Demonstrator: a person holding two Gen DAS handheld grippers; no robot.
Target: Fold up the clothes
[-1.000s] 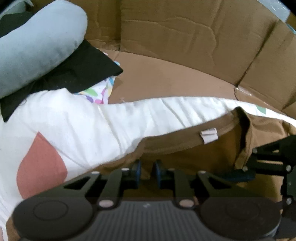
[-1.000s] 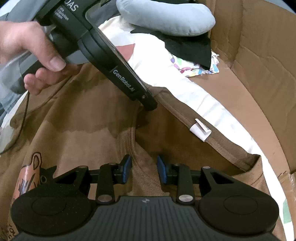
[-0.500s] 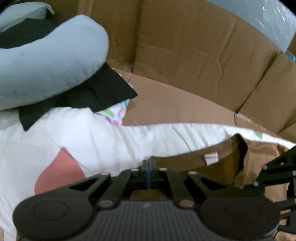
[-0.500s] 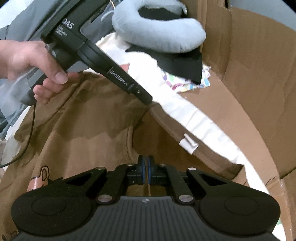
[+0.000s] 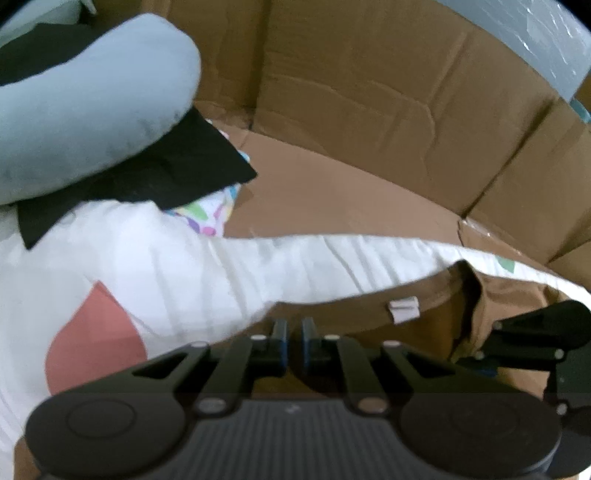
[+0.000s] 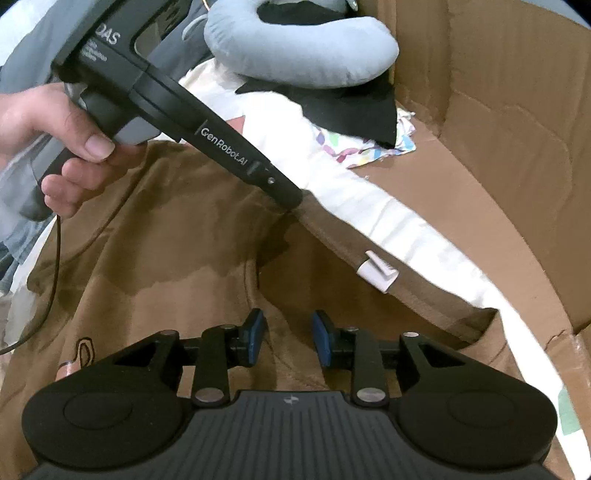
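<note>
creased brown cardboard walls [image 5: 369, 92] ringing the work area, flat cardboard sheet [image 5: 332, 192] as floor at their foot, torn flap edge [image 6: 565, 332] at right, pale plastic sheeting [image 5: 535, 33] above the cardboard top edge, soft even indoor light

A curved pale-blue neck pillow [image 6: 306, 55] lies at the far left on a flat black cloth [image 6: 354, 107]. Beneath it a white rag with coloured spots [image 6: 364, 147] touches the brown cardboard walls [image 6: 498, 129] at right.
</note>
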